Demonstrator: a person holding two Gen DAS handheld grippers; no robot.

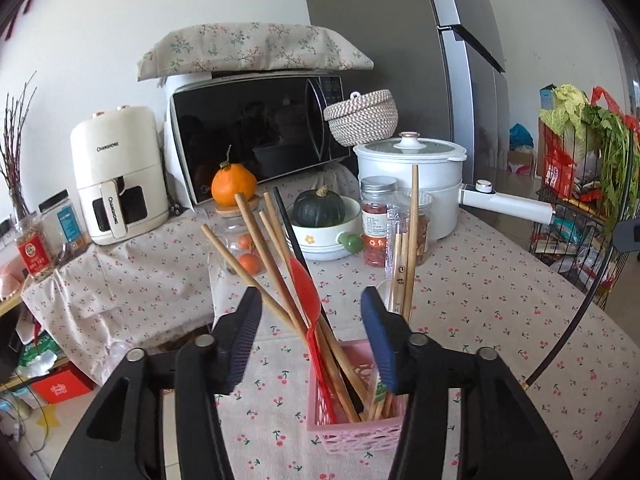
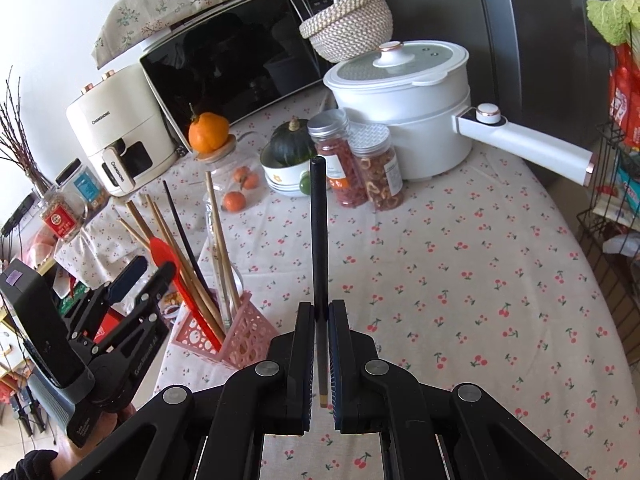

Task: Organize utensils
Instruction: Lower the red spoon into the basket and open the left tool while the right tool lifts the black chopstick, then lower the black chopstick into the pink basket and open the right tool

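A pink perforated basket (image 1: 352, 436) stands on the cherry-print tablecloth (image 1: 500, 320). It holds several wooden chopsticks (image 1: 256, 236), a black chopstick (image 1: 290, 224), a red spoon (image 1: 304, 284) and a plastic-wrapped pair of chopsticks (image 1: 400, 264). My left gripper (image 1: 312, 304) is open just above the basket; the utensils lean up between its fingers, and neither pad presses on them. In the right wrist view the basket (image 2: 244, 340) and the left gripper (image 2: 154, 266) sit at the lower left. My right gripper (image 2: 320, 308) is shut on a single black chopstick (image 2: 319, 240), held upright to the right of the basket.
At the back of the table stand an air fryer (image 1: 120, 176), a microwave (image 1: 256, 132), a white electric pot (image 1: 412, 184) with a long handle (image 1: 508, 200), two jars (image 1: 376, 220) and a bowl holding a green squash (image 1: 320, 208). A wire rack (image 1: 580, 208) of groceries is at the right.
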